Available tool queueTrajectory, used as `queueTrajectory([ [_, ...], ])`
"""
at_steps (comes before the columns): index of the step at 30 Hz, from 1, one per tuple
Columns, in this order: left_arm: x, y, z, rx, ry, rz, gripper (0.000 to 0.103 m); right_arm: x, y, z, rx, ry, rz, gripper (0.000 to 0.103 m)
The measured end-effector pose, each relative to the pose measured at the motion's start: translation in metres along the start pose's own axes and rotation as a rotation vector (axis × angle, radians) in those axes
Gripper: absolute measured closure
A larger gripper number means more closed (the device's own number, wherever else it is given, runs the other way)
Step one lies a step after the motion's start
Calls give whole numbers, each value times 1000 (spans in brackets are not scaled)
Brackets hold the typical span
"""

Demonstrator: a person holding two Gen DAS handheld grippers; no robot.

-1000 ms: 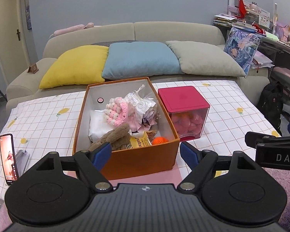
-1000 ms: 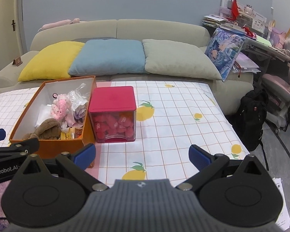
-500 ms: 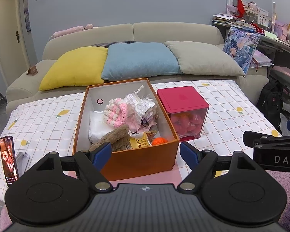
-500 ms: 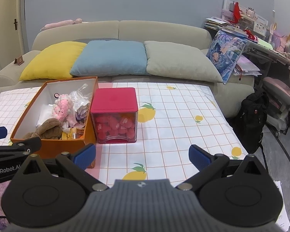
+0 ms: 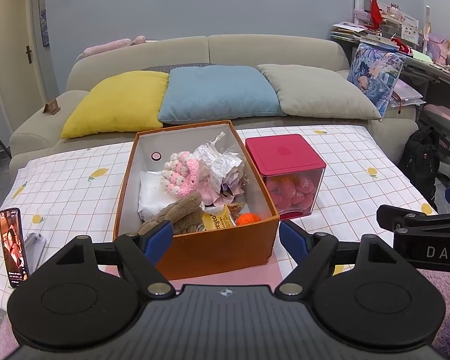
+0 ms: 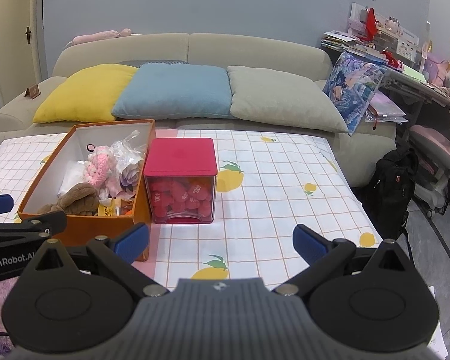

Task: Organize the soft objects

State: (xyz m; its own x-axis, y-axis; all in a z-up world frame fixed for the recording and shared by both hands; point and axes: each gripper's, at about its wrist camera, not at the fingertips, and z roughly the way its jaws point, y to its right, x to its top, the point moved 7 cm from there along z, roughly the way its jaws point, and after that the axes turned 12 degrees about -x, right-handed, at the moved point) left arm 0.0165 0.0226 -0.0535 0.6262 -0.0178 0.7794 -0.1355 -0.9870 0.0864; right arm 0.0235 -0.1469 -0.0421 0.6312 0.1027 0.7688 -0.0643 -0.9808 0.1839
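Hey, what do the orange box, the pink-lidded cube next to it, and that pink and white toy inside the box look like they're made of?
Orange box: probably cardboard, matte orange outside, white inside, with thin straight walls.
Pink-lidded cube: looks like hard plastic, with clear glossy walls showing the pink pieces inside and an opaque lid.
Pink and white toy: apparently crocheted yarn, given its bumpy looped stitches.

Brown plush partly behind left gripper fingertip.

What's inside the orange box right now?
In the orange box: a brown plush, a pink-and-white crochet toy, crinkled plastic wrap, white cloth, a yellow packet and an orange ball. Anything under them is hidden.
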Motion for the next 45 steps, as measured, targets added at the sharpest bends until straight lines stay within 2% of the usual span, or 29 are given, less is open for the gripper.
queueTrajectory([
  [18, 3, 1, -3, -14, 22, 4, 9, 2, 1, -2, 10, 17, -4, 3],
  [35, 25, 0, -12, -13, 129, 51, 13, 11, 9, -15, 10, 98, 40, 3],
  [45, 33, -3, -13, -15, 159, 55, 14, 13, 9, -16, 9, 106, 40, 3],
])
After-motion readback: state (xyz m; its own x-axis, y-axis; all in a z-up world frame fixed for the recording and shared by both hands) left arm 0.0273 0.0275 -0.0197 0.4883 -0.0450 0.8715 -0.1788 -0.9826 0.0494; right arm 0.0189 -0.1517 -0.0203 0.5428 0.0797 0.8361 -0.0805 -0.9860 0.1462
